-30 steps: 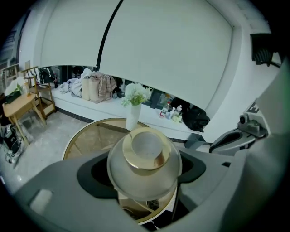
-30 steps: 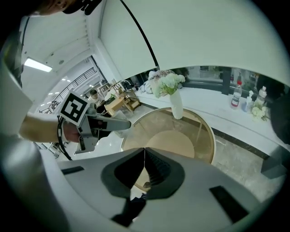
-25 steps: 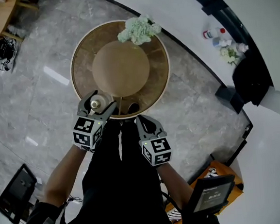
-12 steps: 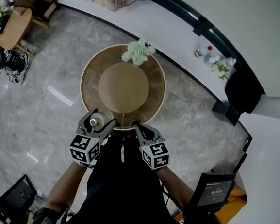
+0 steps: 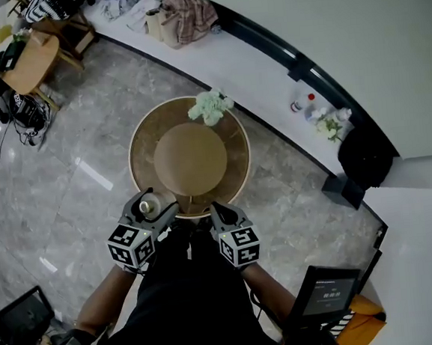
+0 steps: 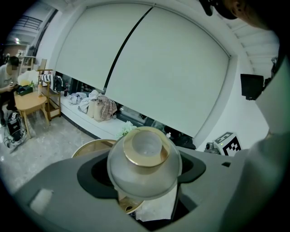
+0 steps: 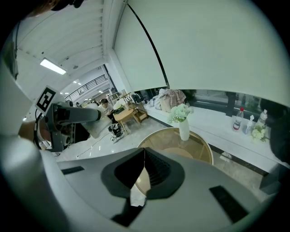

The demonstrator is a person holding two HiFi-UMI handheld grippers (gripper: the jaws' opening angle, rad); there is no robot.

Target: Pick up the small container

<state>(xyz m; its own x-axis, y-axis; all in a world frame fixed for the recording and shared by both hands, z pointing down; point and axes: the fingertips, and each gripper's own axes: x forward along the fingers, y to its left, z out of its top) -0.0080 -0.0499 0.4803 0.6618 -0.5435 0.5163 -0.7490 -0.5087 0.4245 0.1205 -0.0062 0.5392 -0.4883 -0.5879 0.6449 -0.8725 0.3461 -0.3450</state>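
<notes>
The left gripper has its jaws clamped around the small round frosted-glass container with gold rim, at 7 o'clock of the round wooden desk. The right gripper has its jaws together, empty.

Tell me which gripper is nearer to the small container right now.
Left. The left gripper is shut on the small container, which sits between its jaws. The right gripper is off to the container's right, jaws together and empty, not touching it.

Light is soft and even. Pale glare streaks the floor; both gripper views warp and darken at the edges.
</notes>
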